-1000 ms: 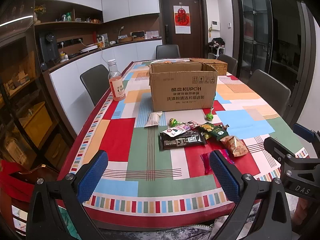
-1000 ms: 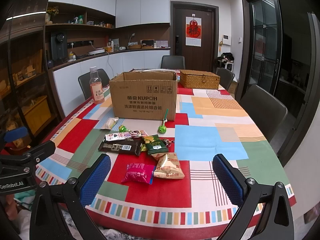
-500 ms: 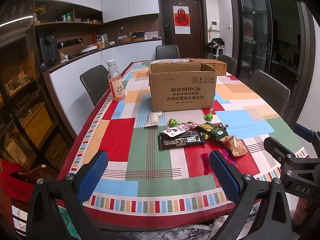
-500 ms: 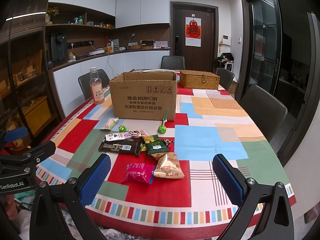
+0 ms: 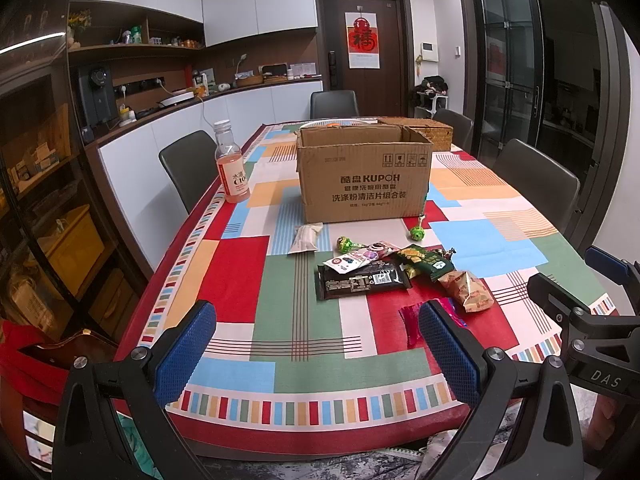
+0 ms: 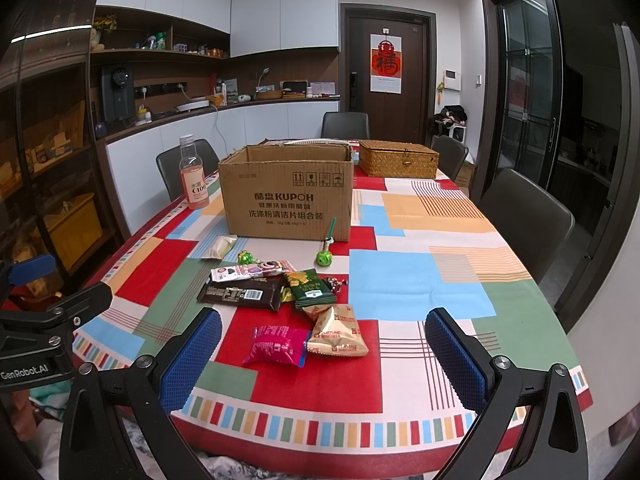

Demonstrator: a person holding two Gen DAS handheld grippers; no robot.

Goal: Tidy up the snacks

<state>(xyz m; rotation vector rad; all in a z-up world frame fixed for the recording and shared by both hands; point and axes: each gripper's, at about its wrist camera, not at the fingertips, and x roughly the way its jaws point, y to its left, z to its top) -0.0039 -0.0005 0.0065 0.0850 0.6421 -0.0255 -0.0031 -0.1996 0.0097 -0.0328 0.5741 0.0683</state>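
Both hand-held grippers hang wide open with nothing in them at the near edge of the counter point(image 6: 420, 272), the left hand-held gripper point(image 5: 316, 356) and the right hand-held gripper point(image 6: 324, 356) side by side. The snacks sit in a loose bunch mid-counter: black chocolate bar point(image 6: 244, 292), green packet point(image 6: 310, 288), tan biscuit bag point(image 6: 336, 334) touching a pink packet point(image 6: 278, 346), plus two green lollipops point(image 6: 324, 256). Right behind them is the open cardboard box point(image 6: 288, 196), with a pink drink bottle point(image 6: 193, 178) off to its left and a wicker basket point(image 6: 396, 158) behind.
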